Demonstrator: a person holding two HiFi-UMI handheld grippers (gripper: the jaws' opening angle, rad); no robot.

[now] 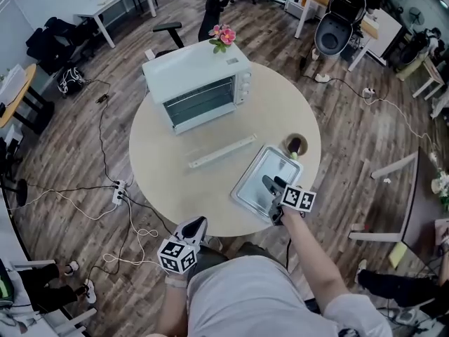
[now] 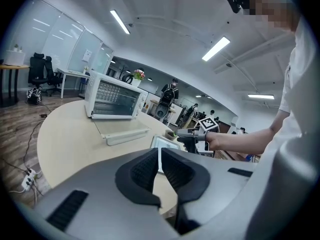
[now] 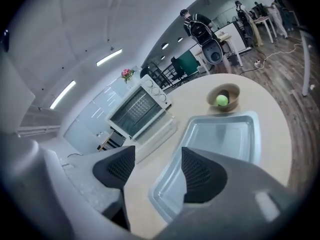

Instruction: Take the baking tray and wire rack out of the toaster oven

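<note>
A white toaster oven [image 1: 196, 83] stands at the far side of the round table [image 1: 168, 181], its glass door folded down flat with the handle [image 1: 222, 151] toward me. Inside the oven [image 2: 112, 96] a wire rack [image 2: 114, 91] shows as a grid. The metal baking tray [image 1: 270, 163] lies on the table at the right. My right gripper [image 1: 271, 183] hangs open over the tray's near part [image 3: 225, 134], with nothing between its fingers. My left gripper [image 1: 198, 223] is shut and empty at the table's near edge.
A small bowl [image 1: 296, 144] with a green ball sits just beyond the tray. Pink flowers [image 1: 223, 35] stand behind the oven. Cables and a power strip [image 1: 118, 192] lie on the floor to the left; office chairs and desks ring the room.
</note>
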